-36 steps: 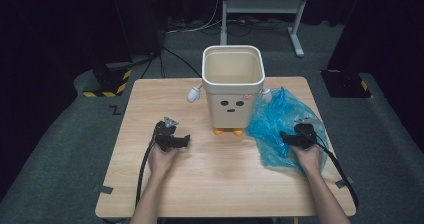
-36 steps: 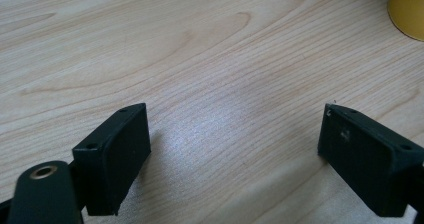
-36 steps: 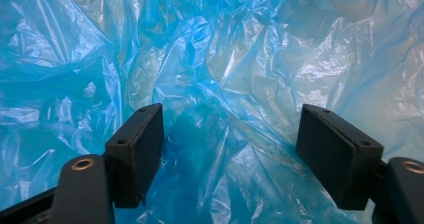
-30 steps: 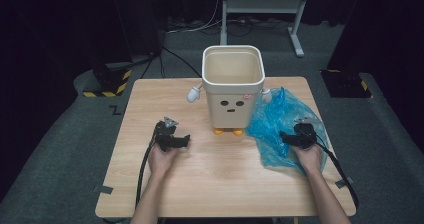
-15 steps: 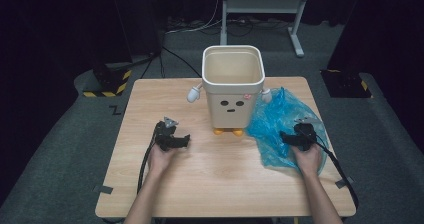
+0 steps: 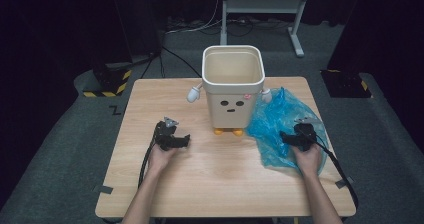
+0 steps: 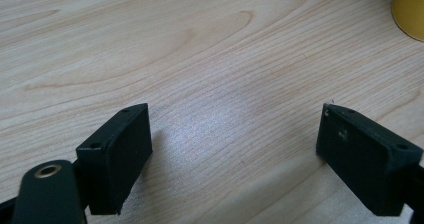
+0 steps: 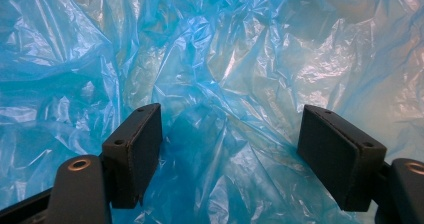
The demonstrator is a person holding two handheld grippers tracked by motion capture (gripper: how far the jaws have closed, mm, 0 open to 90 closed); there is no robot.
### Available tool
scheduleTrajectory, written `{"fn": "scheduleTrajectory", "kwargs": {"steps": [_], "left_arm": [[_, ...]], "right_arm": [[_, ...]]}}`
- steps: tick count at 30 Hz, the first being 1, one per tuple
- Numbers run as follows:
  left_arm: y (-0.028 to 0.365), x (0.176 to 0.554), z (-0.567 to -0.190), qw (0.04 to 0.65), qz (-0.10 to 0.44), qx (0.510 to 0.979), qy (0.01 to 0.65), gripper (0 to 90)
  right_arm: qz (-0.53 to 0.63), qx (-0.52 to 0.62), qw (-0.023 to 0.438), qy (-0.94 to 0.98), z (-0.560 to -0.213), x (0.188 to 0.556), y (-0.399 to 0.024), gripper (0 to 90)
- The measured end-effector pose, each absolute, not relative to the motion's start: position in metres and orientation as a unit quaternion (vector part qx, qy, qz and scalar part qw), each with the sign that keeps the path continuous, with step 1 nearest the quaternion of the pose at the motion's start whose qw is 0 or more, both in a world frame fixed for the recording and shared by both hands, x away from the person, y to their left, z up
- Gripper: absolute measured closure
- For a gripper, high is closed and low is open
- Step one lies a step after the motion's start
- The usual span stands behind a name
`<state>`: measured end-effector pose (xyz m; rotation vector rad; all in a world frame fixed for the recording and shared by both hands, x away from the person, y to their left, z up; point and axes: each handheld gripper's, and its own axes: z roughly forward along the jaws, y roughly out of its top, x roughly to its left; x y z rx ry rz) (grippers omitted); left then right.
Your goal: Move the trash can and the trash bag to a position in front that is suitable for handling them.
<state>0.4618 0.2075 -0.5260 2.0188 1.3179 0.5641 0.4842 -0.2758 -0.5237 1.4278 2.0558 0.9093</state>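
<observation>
Wooden table: right hand-held gripper gapes wide over blue bag

Crinkled blue bag; cream bin, orange feet; black grippers.

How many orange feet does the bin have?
2. Both feet sit under the bin at its front: one on the left, one on the right. Any at the back would be hidden.

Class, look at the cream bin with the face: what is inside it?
From the high view, the bin shows bare cream inner walls with no liner. Its near wall hides the bottom, so anything lying there can't be seen. The blue plastic bag lies outside, on the table.
</observation>
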Motion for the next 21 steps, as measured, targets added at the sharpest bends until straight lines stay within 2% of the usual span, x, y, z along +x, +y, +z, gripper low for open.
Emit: {"fn": "scheduleTrajectory", "kwargs": {"steps": [7,21], "left_arm": [[0.206,0.46,-0.522,0.31,0.217,0.778,0.501,14.9],[0.203,0.451,-0.503,0.338,0.21,0.778,0.487,15.2]], "right_arm": [[0.332,0.521,0.237,0.75,-0.524,0.484,-0.276,25.8],[0.332,0.521,0.237,0.75,-0.524,0.484,-0.276,25.9]]}}
